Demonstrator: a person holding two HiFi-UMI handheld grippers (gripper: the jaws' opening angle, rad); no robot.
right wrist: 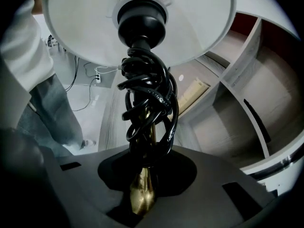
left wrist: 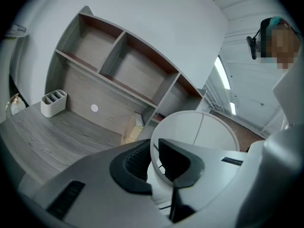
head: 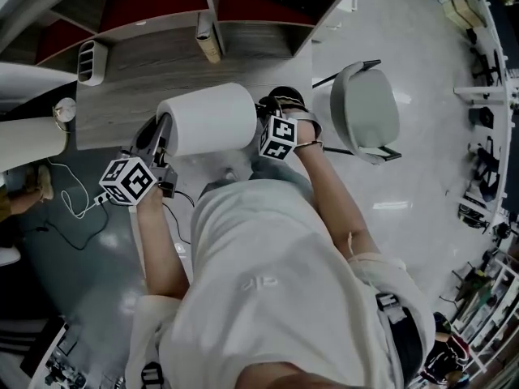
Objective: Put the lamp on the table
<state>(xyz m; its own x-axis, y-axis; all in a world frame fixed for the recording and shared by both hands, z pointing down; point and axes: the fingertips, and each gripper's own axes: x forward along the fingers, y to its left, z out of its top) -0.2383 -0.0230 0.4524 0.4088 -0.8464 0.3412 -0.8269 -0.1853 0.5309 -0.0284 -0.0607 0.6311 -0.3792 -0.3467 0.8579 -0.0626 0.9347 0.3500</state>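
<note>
The lamp lies almost level in the air over the front edge of the grey wood table (head: pixel 138 79). Its white drum shade (head: pixel 207 118) points left in the head view. My left gripper (head: pixel 162 140) is shut on the shade's rim (left wrist: pixel 153 151), one pad inside the shade and one outside. My right gripper (head: pixel 274 113) is shut on the lamp's brass stem (right wrist: pixel 142 189). A black cord (right wrist: pixel 147 99) is coiled round that stem below the bulb socket (right wrist: pixel 141 18). The lamp's base is hidden.
On the table stand a white slotted organiser (head: pixel 92 61) at the back left and a tan book (head: pixel 208 39) by the shelf divider. Open shelf bays rise behind. A grey chair (head: pixel 369 112) stands to the right, and a white cable (head: pixel 73 197) lies on the floor.
</note>
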